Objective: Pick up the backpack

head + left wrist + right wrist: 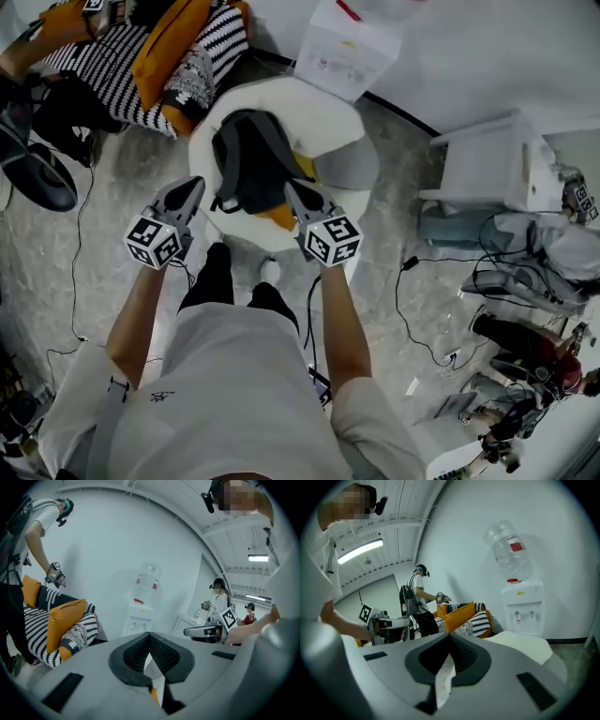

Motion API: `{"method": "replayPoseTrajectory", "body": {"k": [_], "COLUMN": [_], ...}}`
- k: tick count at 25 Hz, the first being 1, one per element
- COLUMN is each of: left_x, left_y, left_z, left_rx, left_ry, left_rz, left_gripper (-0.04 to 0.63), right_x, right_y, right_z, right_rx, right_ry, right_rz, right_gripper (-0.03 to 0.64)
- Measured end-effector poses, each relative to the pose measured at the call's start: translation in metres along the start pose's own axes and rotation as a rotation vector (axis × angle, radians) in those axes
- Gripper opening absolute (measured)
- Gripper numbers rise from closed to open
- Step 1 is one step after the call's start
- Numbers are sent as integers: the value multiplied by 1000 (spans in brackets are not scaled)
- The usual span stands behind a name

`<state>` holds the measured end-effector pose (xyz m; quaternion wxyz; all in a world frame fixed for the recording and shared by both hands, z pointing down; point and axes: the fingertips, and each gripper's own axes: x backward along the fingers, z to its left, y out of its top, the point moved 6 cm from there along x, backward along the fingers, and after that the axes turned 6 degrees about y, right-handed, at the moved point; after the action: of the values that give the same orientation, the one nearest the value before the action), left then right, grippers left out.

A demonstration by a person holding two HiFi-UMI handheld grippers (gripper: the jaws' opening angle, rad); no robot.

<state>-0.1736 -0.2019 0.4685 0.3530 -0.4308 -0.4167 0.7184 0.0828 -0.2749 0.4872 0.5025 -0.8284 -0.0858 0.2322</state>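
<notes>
**Both tongs closed and empty, flanking the backpack on its chair**

The left gripper (pixel 192 189) and right gripper (pixel 293 191) have their jaws pressed together on nothing, one at each lower side of the dark backpack (pixel 247 161), probably lined up for a two-sided grab. The backpack lies on a white chair (pixel 330 114). A striped sofa (pixel 103 70) and a water dispenser (pixel 345 49) stand beyond, and nothing blocks the approach.
</notes>
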Motion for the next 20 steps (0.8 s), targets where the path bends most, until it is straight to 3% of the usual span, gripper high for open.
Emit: {"method": "replayPoseTrajectory", "body": {"k": [14,20], "left_x": [-81,-104], "left_y": [-56,-92], "left_z": [78,100], "left_rx": [34,102], "left_ry": [0,-4], "left_rz": [104,161], "left_gripper": [2,2], "right_x": [-87,-117], "right_y": [-52,-90], "right_z": [-70,-98], "right_rx": [-39,-91], "right_ry": [-100,-117], "right_rz": [128,172], "right_gripper": [5,6]}}
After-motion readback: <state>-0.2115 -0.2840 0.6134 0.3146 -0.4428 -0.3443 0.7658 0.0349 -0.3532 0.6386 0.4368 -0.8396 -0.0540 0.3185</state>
